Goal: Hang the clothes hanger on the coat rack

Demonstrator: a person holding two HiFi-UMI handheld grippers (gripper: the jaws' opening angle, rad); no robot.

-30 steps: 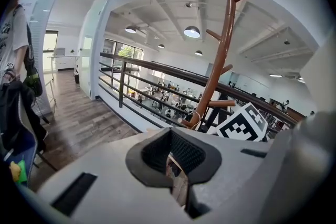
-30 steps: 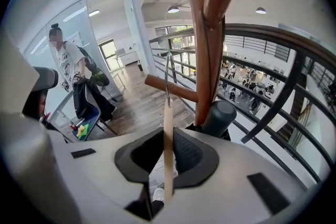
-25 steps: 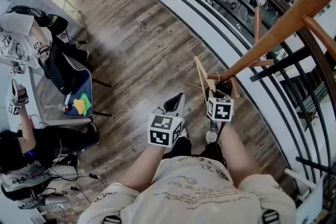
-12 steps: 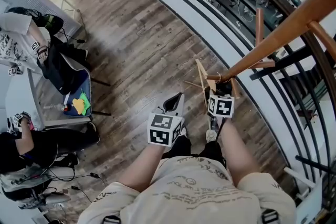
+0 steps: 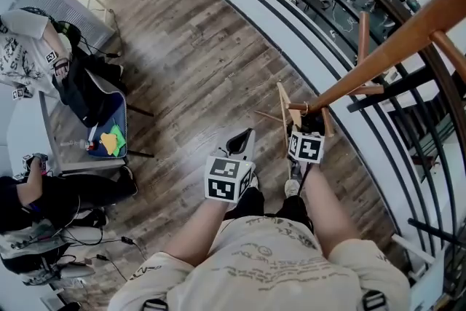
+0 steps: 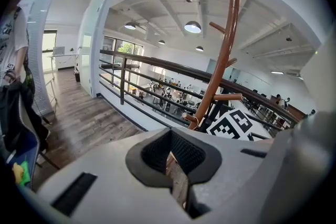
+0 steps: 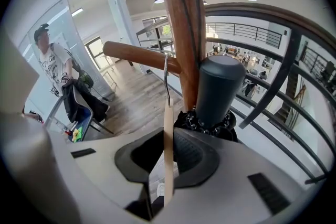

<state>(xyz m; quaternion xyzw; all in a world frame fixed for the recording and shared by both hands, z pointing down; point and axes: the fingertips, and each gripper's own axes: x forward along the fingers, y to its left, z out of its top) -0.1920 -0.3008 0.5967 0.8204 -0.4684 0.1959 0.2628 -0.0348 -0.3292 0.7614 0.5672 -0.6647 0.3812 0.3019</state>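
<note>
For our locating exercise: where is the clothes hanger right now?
In the right gripper view, the clothes hanger stands upright in the right gripper's jaws, its hook against a coat rack peg.

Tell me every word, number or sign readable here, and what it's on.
Nothing here reads clearly.
Print on the wearer's beige shirt: too blurred to read.
Print on the bystander's white T-shirt: too small to read.
Marker cubes: square patterns only, no letters.

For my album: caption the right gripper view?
Right claw grips a wooden hanger, its metal hook at a coat-rack peg.
</note>
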